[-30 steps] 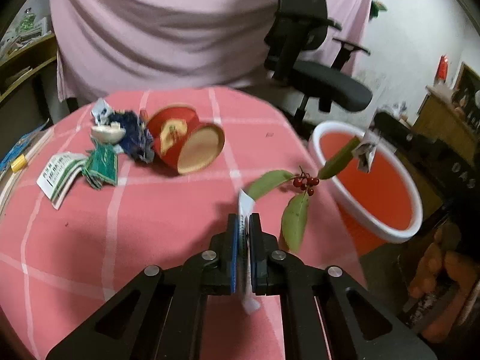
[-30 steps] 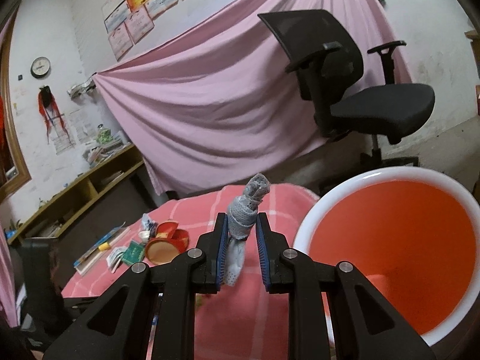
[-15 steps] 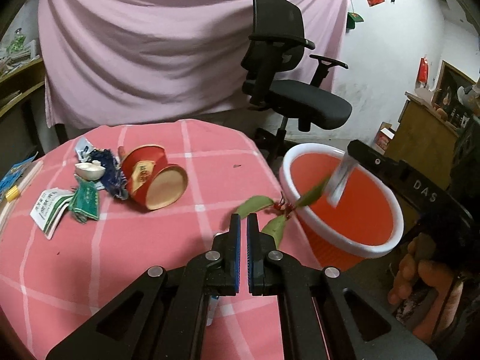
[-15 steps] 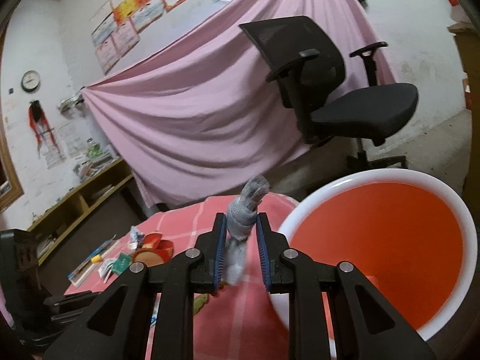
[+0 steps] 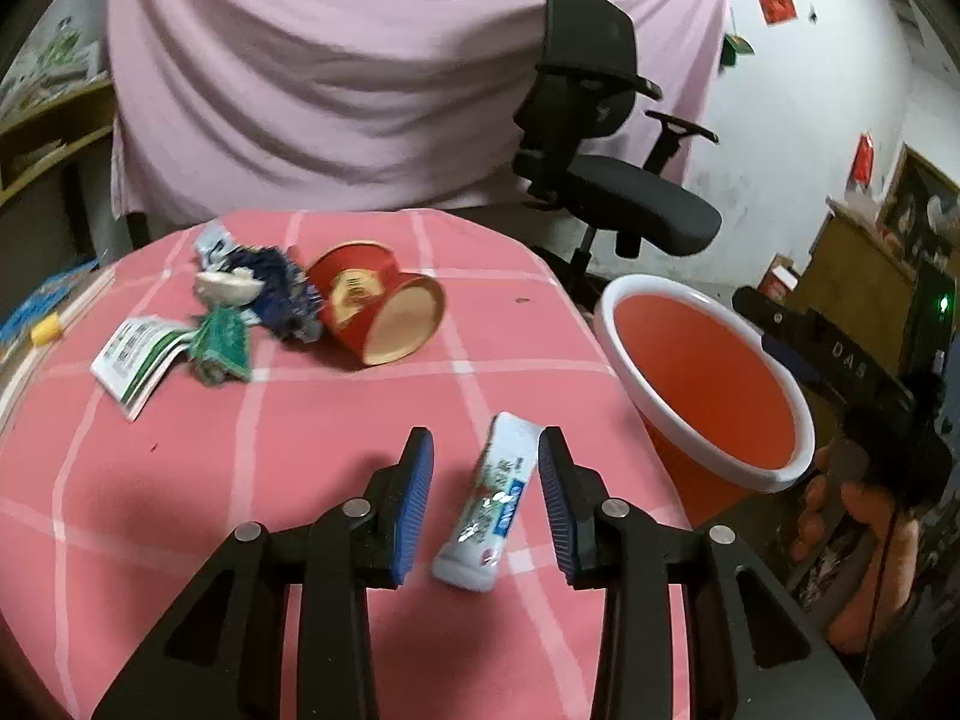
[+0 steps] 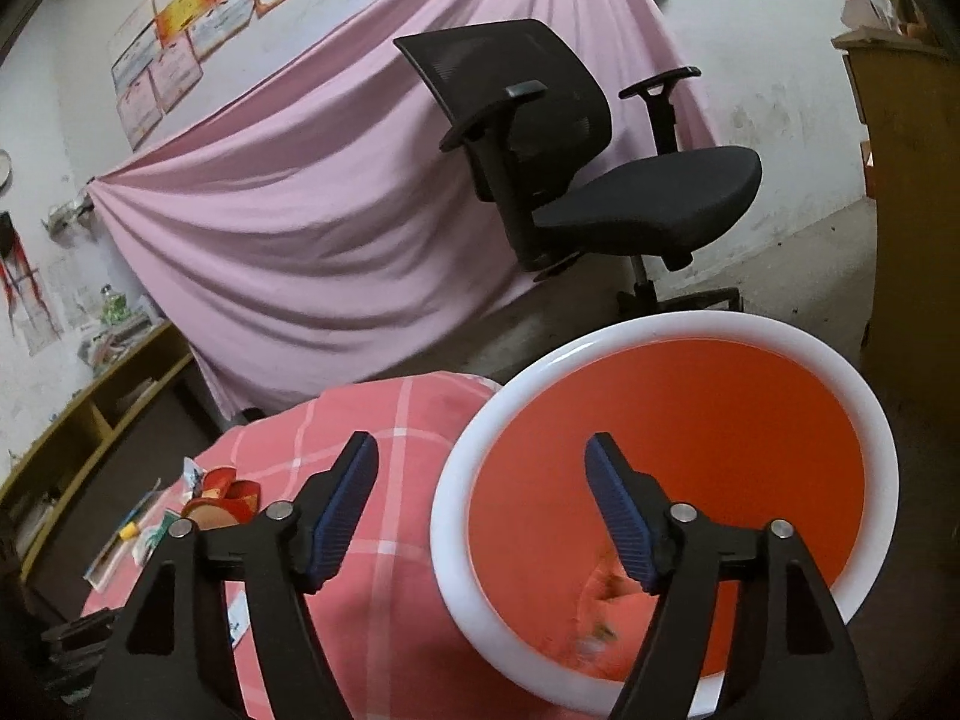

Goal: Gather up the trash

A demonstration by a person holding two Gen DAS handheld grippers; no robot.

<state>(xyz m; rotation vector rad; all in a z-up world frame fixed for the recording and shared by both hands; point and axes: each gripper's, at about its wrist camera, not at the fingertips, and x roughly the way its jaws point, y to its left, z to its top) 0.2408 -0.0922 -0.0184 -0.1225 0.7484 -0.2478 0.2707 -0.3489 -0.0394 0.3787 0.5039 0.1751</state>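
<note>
A: Where do the grippers stand?

B: The left gripper [image 5: 483, 462] has just been spreading its jaws, and a white sachet [image 5: 491, 513] lies between them on the pink checked tablecloth [image 5: 180, 480]. The blue pads [image 5: 418, 498] sit clear of it on both sides, so it's released. The right gripper [image 6: 483, 459] has just been spreading its jaws too, gaping wide with nothing between them, hanging over the near rim of the orange bin [image 6: 864, 396].

A: Anything hard to read?

B: Down in the bin there's a blurred pale patch [image 6: 600, 612]; I can't tell what it is. In the left view the bin's [image 5: 678, 300] bottom is hidden, and the right gripper's body [image 5: 840, 372] cuts across its far side, with the person's fingers [image 5: 864, 546] under it.

A: And what else is on the table?

B: Well beyond the sachet, a red paper tub [image 5: 375, 309] lies tipped over, mouth toward the camera. Touching its left side is a heap: a dark blue crumpled wrapper [image 5: 279, 291], a white scrap [image 5: 225, 285], a green packet [image 5: 222, 345] and a white-and-green leaflet [image 5: 135, 360]. Behind stand a black office chair [image 5: 606, 180] and a pink drape [image 5: 336, 72].
</note>
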